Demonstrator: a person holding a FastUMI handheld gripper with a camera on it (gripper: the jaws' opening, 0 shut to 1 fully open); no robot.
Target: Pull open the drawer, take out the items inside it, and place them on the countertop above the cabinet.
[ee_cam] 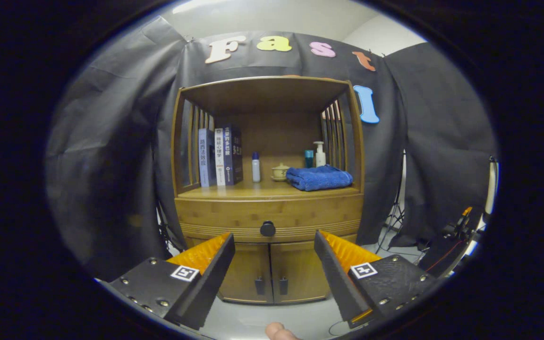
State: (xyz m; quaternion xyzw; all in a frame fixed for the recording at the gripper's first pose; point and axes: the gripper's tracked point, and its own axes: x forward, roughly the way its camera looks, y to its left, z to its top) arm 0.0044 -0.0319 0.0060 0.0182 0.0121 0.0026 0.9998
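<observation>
The gripper [274, 245] holds its fingers spread wide on nothing; the closed drawer [269, 218] sits straight ahead, its round knob [267, 229] centred just above and beyond the fingertips.

Clear run to drawer knob [267, 229]
Claw [274, 248] open, nothing between; counter [234, 192] free at 11 o'clock, towel [319, 177] blocks at 1.

Three books [220, 156], three bottles [256, 167], one towel [319, 178], one cup [280, 172], one drawer [270, 218], two cabinet doors [272, 271].
</observation>
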